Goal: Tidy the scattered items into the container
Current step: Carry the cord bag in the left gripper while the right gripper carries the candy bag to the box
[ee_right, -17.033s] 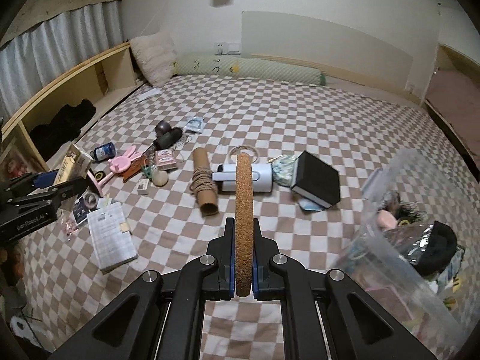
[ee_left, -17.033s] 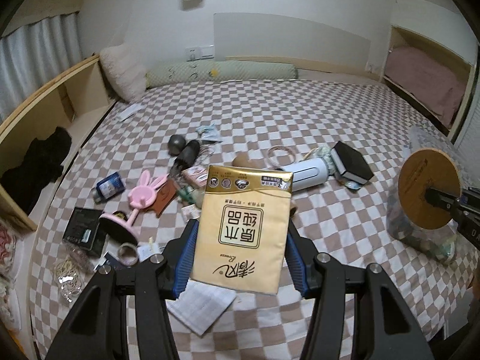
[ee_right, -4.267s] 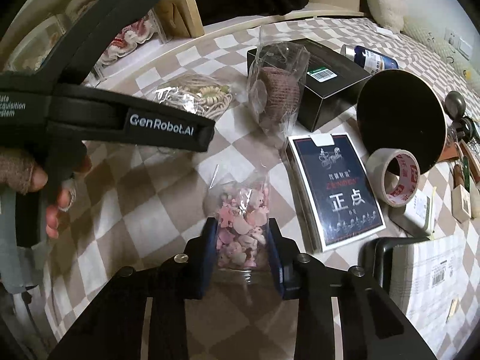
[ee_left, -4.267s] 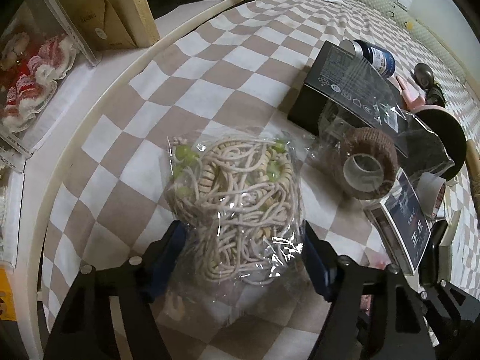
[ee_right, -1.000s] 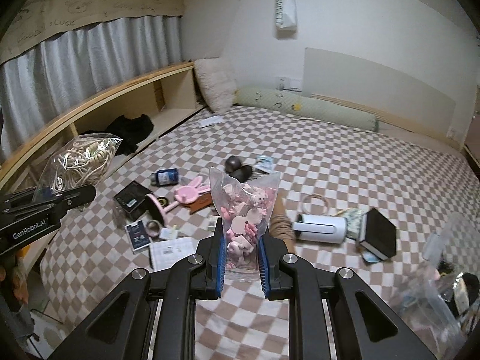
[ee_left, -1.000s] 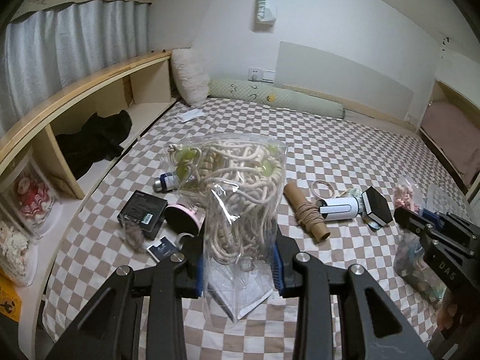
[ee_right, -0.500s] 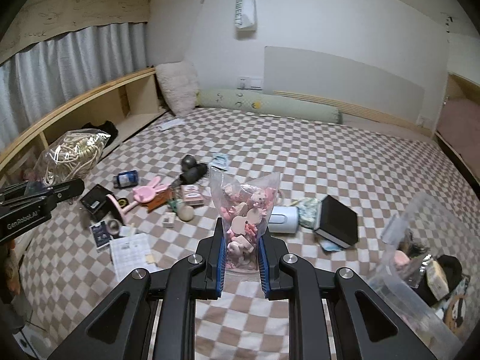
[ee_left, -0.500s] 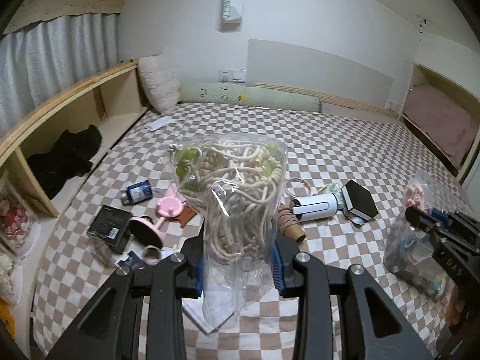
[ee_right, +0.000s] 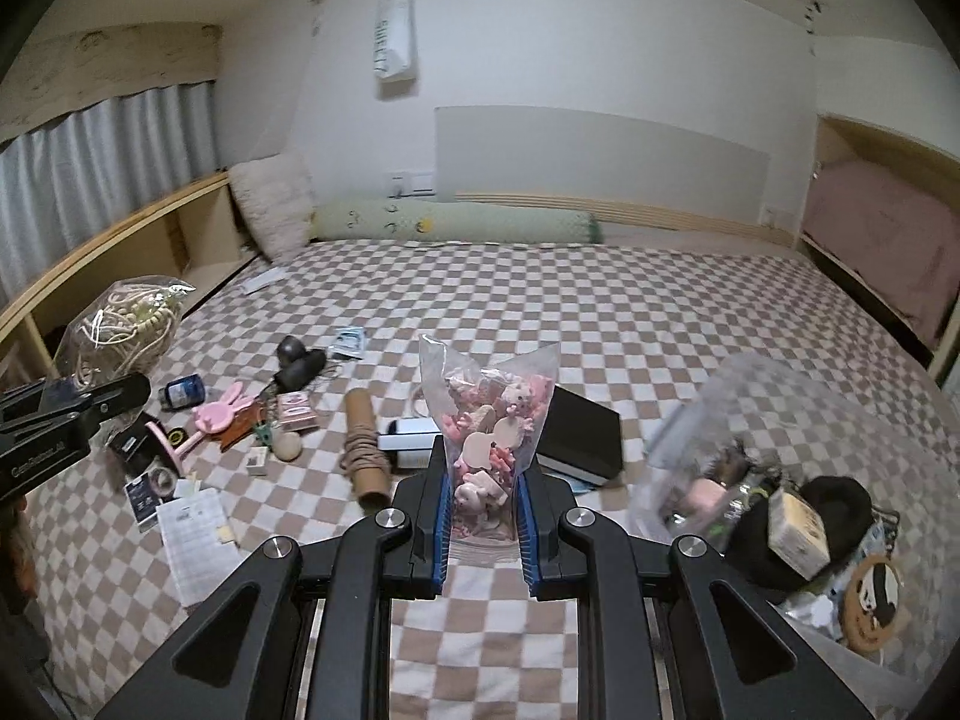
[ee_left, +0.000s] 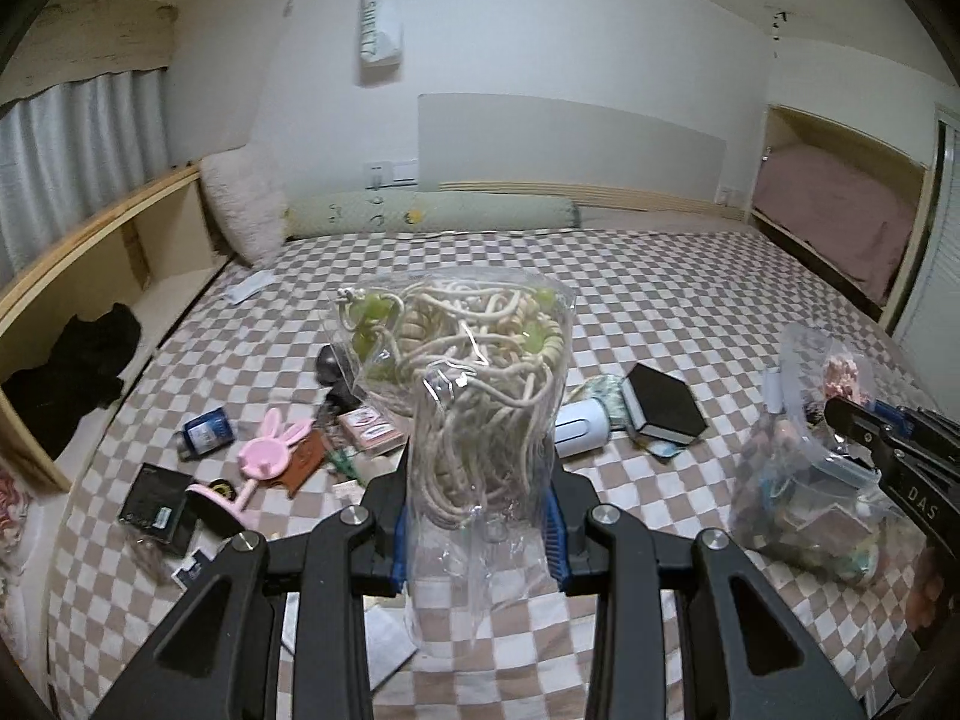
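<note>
The left gripper (ee_left: 477,531) holds upright a clear plastic bag of beige cord with green beads (ee_left: 468,372), its jaws closed on the bag's lower part. The right gripper (ee_right: 483,531) clamps a small clear bag of pink charms (ee_right: 489,432) above the brown-and-white checkered bed (ee_right: 630,324). Only the right wrist view shows inside the clear plastic container (ee_right: 708,414) at the right: a black pouch (ee_right: 834,504) and a round cork coaster (ee_right: 873,603). The left view shows the container's blurred side only.
</note>
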Available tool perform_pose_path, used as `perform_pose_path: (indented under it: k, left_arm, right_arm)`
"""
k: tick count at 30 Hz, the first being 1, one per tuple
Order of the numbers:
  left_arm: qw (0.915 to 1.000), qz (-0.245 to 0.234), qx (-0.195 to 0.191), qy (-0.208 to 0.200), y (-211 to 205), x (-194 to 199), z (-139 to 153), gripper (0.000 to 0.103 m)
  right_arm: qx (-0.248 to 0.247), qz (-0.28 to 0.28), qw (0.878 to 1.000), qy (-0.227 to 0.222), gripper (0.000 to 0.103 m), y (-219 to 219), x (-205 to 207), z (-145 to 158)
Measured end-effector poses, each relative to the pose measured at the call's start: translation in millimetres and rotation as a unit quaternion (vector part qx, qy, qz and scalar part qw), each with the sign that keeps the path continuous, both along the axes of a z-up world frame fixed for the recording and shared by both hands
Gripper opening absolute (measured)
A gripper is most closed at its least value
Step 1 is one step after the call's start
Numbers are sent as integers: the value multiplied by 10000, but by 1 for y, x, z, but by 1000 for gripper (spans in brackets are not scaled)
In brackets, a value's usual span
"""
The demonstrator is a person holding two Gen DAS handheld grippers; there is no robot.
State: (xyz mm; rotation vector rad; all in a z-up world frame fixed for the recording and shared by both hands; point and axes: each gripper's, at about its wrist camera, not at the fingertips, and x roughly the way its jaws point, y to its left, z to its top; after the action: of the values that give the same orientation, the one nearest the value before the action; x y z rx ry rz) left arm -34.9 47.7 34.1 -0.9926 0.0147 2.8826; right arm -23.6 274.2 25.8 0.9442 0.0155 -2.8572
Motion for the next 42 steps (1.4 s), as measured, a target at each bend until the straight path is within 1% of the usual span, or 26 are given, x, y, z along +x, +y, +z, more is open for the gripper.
perform_pose_path:
  k: [3,6,9,13,16,23,32,38,42]
  left_arm:
    - [9999,-106,100,31,10,-3,2,34]
    - [9996,-234,115,81,24,-5,4,34]
    - [9990,-395,179,86,40,-9,4,34]
    - [9982,-575,170,94,62,-15,4,34]
    - [9974,-702,157,92,78,-20,2,34]
    - [9948,-999,168,76,113,-26,-2,34]
    - [9901,-1394,172,41,156,-35,-13,34]
    - [9879,-1551,64,14,173,-36,-20,34]
    - [9866,-1630,-33,-9,182,-37,-25,34]
  right_arm:
    - [-10,-166,9998,55,19,15,2,2]
    - [-60,-278,9996,74,19,27,4,4]
    - [-11,-409,9991,110,19,39,5,5]
    - [-81,-580,9982,92,19,59,7,5]
    - [-40,-752,9971,104,19,74,8,5]
    - [-137,-1269,9918,115,19,126,10,2]
    - [-376,-2037,9783,30,19,205,20,-7]
    - [-340,-2565,9659,-46,19,252,31,-17]
    - [-330,-2912,9559,-198,19,283,37,-29]
